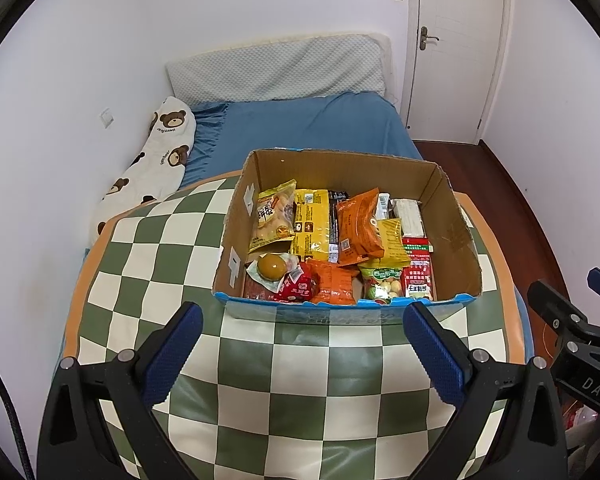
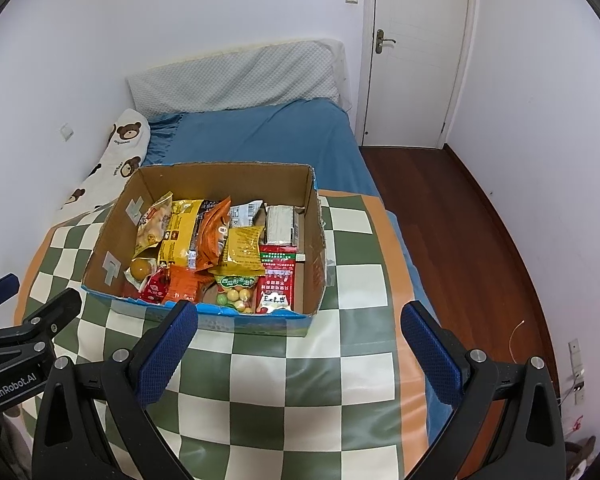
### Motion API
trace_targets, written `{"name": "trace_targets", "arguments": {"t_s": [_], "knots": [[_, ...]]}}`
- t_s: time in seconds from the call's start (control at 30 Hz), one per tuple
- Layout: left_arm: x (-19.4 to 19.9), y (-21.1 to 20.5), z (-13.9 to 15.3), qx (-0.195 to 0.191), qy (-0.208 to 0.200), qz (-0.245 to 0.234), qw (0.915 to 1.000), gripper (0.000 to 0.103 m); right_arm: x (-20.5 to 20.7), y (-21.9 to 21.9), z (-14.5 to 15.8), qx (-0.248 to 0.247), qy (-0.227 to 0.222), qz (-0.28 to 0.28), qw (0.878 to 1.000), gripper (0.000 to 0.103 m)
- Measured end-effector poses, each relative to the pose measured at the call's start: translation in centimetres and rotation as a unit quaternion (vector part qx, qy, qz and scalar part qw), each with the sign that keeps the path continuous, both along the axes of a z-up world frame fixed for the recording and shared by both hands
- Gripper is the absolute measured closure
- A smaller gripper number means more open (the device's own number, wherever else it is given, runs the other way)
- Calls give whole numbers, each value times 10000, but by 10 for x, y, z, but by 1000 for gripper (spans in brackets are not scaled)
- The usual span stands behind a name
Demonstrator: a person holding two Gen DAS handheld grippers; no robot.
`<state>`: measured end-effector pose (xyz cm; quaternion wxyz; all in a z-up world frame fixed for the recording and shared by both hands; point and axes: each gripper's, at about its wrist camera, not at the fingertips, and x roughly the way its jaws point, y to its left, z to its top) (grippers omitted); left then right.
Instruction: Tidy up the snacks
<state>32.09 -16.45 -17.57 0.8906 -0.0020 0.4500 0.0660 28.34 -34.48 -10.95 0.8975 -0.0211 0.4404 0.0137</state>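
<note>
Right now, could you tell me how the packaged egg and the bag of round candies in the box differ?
The packaged egg sits in the near-left corner, one brown-yellow piece in clear wrap. The bag of round candies lies further right, holding many small multicoloured balls under a green label. Both lie at the cardboard box front.

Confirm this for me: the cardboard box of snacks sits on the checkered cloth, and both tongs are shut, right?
Not quite. The cardboard box does sit on the checkered cloth, but both tongs are open: the left tongs in the left wrist view, the right tongs in the right.
</note>
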Motion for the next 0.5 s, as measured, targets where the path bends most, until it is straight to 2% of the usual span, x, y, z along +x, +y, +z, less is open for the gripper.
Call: {"name": "trace_targets", "arguments": {"t_s": [0.5], "knots": [[-2, 0, 1, -11, -25, 34, 10000, 0, -1, 1, 4, 28, -30, 22, 10000, 0]]}}
